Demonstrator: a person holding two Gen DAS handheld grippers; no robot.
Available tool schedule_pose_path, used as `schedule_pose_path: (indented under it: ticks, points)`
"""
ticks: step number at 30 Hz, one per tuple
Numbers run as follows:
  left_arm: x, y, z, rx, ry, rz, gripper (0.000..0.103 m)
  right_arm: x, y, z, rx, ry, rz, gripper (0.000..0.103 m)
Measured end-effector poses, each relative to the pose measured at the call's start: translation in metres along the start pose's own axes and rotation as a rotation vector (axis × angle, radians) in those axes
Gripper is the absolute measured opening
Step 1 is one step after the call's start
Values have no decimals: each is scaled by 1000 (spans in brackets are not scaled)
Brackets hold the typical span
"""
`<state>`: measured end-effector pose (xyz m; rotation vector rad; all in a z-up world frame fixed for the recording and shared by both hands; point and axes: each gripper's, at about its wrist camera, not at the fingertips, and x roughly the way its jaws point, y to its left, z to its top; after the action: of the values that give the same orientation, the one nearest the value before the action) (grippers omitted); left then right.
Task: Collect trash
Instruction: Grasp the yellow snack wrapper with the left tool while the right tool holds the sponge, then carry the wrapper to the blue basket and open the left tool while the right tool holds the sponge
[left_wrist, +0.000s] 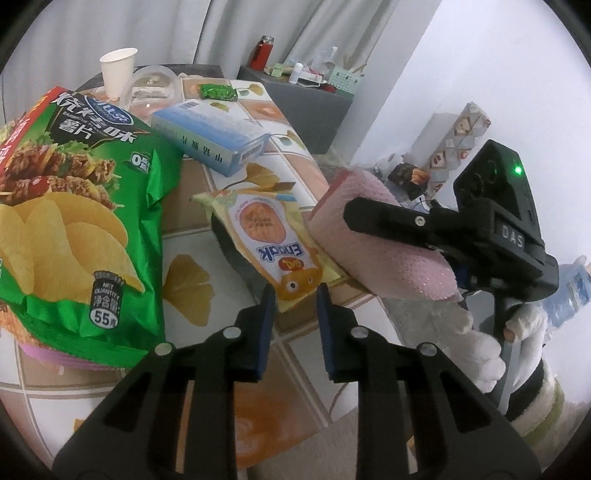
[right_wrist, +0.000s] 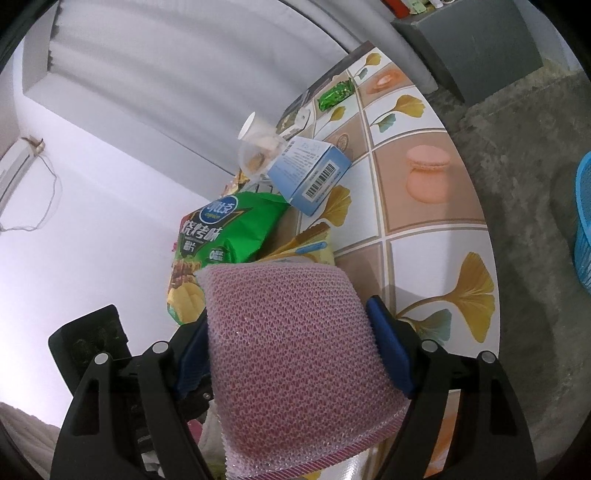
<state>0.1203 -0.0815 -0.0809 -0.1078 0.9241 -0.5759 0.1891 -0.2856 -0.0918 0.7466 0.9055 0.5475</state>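
Observation:
My left gripper (left_wrist: 295, 306) is open and empty, its blue pads just in front of the near end of a yellow Enaak snack wrapper (left_wrist: 273, 236) lying on the table. A big green chip bag (left_wrist: 74, 206) lies to its left; it also shows in the right wrist view (right_wrist: 221, 229). My right gripper (right_wrist: 295, 347) is shut on a pink scouring sponge (right_wrist: 295, 350), held at the table's right edge; the sponge also shows in the left wrist view (left_wrist: 373, 240). A small green wrapper (left_wrist: 218, 91) lies at the far end of the table.
A blue-and-white box (left_wrist: 214, 136), a white paper cup (left_wrist: 117, 70) and a clear plastic container (left_wrist: 153, 86) stand on the tiled tablecloth (left_wrist: 192, 280). A grey cabinet (left_wrist: 306, 99) with clutter is behind. A blue basket (right_wrist: 583, 221) stands on the floor at the right.

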Motion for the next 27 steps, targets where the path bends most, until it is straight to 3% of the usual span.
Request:
schedule_pose_path:
  ticks: [2, 7, 10, 27]
  points:
    - [4, -1, 3, 6, -2, 12, 21, 0, 0, 0, 1, 1, 3, 76]
    - [3, -2, 4, 26, -13, 43, 6, 0, -1, 0, 4, -2, 10, 76]
    - [1, -3, 4, 44, -19, 48, 3, -1, -3, 0, 14, -5, 20, 76]
    - [-37, -22, 5, 106, -108, 58, 0, -35, -1, 6, 59, -73, 65, 75]
